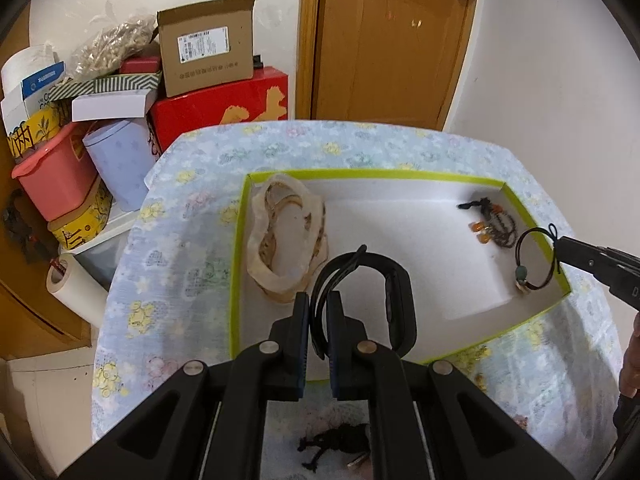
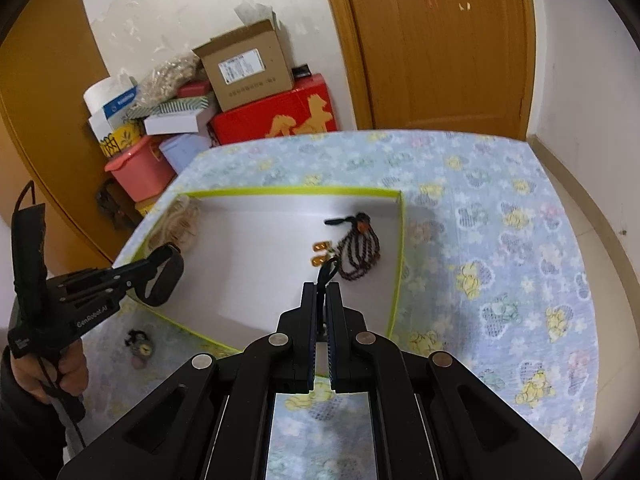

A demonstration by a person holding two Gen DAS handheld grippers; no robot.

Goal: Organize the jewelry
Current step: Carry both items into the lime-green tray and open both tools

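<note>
Black rubber fills my left view: my left gripper [image 1: 319,304] is clamped on the strap of a black wristband [image 1: 384,280], holding it over the near-left part of the green-rimmed white tray [image 1: 372,174]. My right gripper [image 2: 321,294] is pinched tight on the cord of a thin cord bracelet [image 1: 534,260]; from the left wrist camera I see that bracelet, with its small green bead, hanging at the tray's right rim. Inside the tray, a bagged beaded necklace [image 1: 286,240] lies along the left side, and a dark beaded strand with orange pieces [image 2: 354,254] rests near the far-right corner, just beyond my right gripper's tips. Outside the tray, on the near-left part of the surface [image 2: 500,220], covered in a flowered blue cloth, sits a small dark tasselled trinket [image 2: 139,347]. Beyond the surface's far-left corner I see stacked boxes, among them a cardboard carton [image 1: 208,46] on a red box [image 1: 224,106].
</note>
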